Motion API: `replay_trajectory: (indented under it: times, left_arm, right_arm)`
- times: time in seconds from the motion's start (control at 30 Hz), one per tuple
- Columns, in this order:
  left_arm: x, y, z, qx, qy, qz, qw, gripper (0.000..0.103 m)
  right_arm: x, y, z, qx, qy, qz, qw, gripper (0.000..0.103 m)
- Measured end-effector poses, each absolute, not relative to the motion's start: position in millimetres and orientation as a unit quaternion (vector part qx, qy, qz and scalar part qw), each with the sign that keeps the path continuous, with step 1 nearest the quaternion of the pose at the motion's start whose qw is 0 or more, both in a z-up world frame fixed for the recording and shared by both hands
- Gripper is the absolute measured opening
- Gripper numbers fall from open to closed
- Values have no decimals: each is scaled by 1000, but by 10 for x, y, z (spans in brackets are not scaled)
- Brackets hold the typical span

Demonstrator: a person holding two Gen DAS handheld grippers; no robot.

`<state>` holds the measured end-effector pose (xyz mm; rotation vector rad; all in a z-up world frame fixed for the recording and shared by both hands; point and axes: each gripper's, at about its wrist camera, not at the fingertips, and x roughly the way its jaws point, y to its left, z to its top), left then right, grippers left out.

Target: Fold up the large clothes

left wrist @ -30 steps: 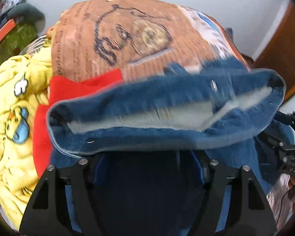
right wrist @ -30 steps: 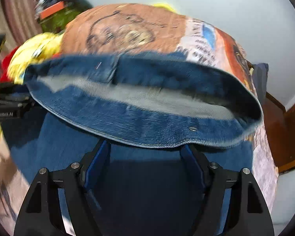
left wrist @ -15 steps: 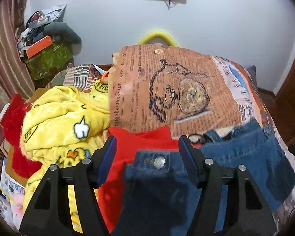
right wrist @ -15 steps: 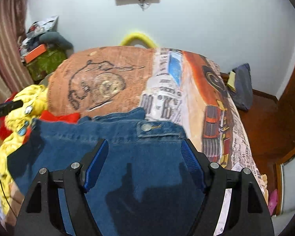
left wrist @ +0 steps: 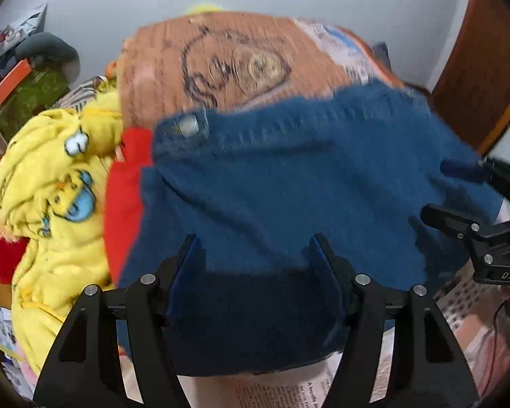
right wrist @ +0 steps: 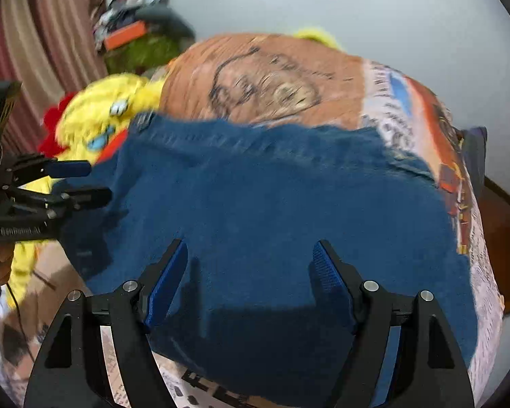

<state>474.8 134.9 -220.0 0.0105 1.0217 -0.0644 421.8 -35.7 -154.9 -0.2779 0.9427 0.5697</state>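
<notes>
A pair of blue jeans (left wrist: 289, 183) lies folded on the bed with the waistband and its metal button (left wrist: 188, 125) at the far side. It also shows in the right wrist view (right wrist: 272, 204). My left gripper (left wrist: 255, 255) is open above the near fold of the jeans. My right gripper (right wrist: 251, 261) is open above the near fold too. Each gripper shows in the other's view, the right one (left wrist: 459, 197) at the right edge and the left one (right wrist: 78, 183) at the left edge.
The bed has a newspaper-print cover (left wrist: 221, 61). A yellow fleece garment (left wrist: 57, 183) and a red garment (left wrist: 122, 197) are heaped to the left of the jeans. Cluttered shelves (left wrist: 20, 78) stand at the far left. A wooden door (left wrist: 476, 68) is at the right.
One second ago both grippers held the waistband up near the cameras. It has been laid flat away from me on the jeans, and both grippers are open and drawn back to the near fold.
</notes>
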Motion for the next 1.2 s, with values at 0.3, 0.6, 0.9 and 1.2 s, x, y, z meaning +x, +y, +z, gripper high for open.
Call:
replay_trajectory:
  times: [0.3,0.6,0.9,1.2]
  left_arm:
    - [4400,1638,-2380,-1,468,20,884,69]
    - [4129,2005,-2473,-10,460,92,883,72]
    - [3843,2334,-2380,-70,445,118,885,77]
    - [3487,2783,-2069,-170,385,205,884,77]
  right_arm:
    - [4173,-758,-1730,-113,452,265,844,76]
    - [4094,-1399,-1655,-108,440,195,870,77]
    - [3966,-2046,-1541,-87,436,115,888,78]
    - [3904,-2437,-1393,-53,435,67,896,81]
